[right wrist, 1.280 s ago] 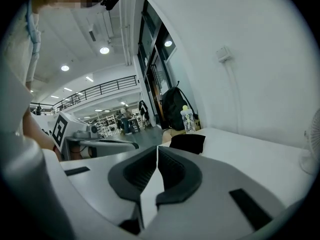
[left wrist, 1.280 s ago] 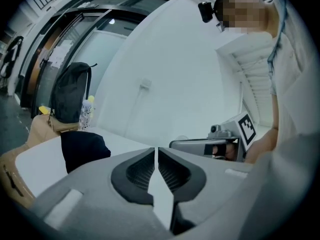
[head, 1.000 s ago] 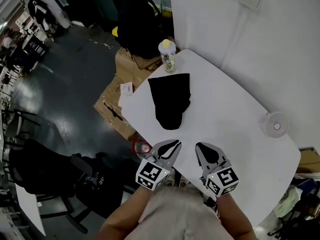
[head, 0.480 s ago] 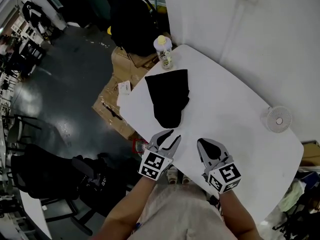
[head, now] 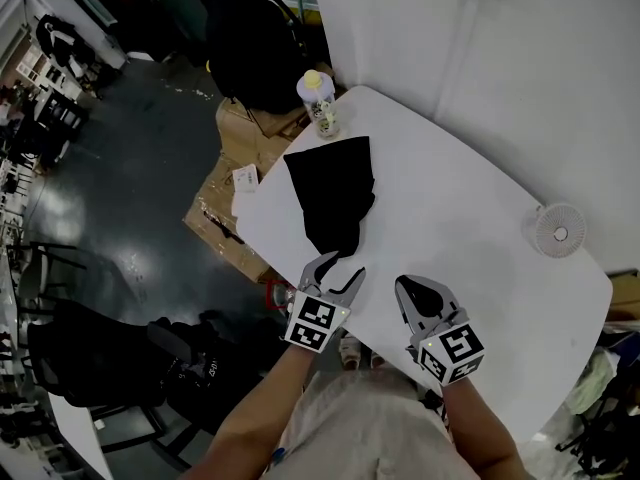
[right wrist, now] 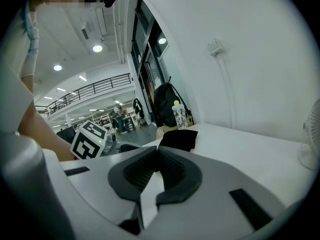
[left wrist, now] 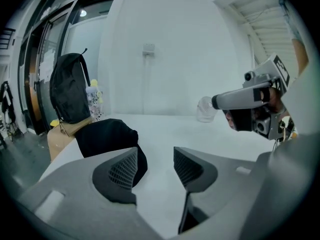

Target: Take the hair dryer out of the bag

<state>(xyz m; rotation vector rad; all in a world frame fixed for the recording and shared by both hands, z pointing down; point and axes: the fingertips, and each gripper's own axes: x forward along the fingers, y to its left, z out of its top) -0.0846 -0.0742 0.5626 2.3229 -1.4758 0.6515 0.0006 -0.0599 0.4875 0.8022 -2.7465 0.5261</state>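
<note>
The bag (head: 333, 193) is a soft, matte black fabric pouch, creased and slightly humped, and whatever is inside it is hidden. It lies flat on the left part of the white surface (head: 460, 208), close to that surface's left edge. Its far end is the wide one, with a nearly straight edge sitting just beside a clear bottle (head: 318, 103) with a pale yellow cap. From there it narrows to a rounded end that points back toward the person. The long axis therefore runs from the bottle toward the near edge of the surface, tilted a little in the head view. In the left gripper view the bag (left wrist: 105, 136) shows as a low dark mound, partly behind the left-hand pad. The left claw (head: 340, 266) sits right at the bag's narrow end and its jaws have just been opening. They stand well apart (left wrist: 155, 154) with only bare white surface between the pads, and whether the nearer tip touches the fabric cannot be told. The right claw (head: 412, 290) is over the near edge of the surface, apart from the bag and to the right of it, with its jaws pressed together on nothing (right wrist: 157, 151). A small white fan (head: 556, 232) stands at the far right of the surface, well apart from the bag.
</note>
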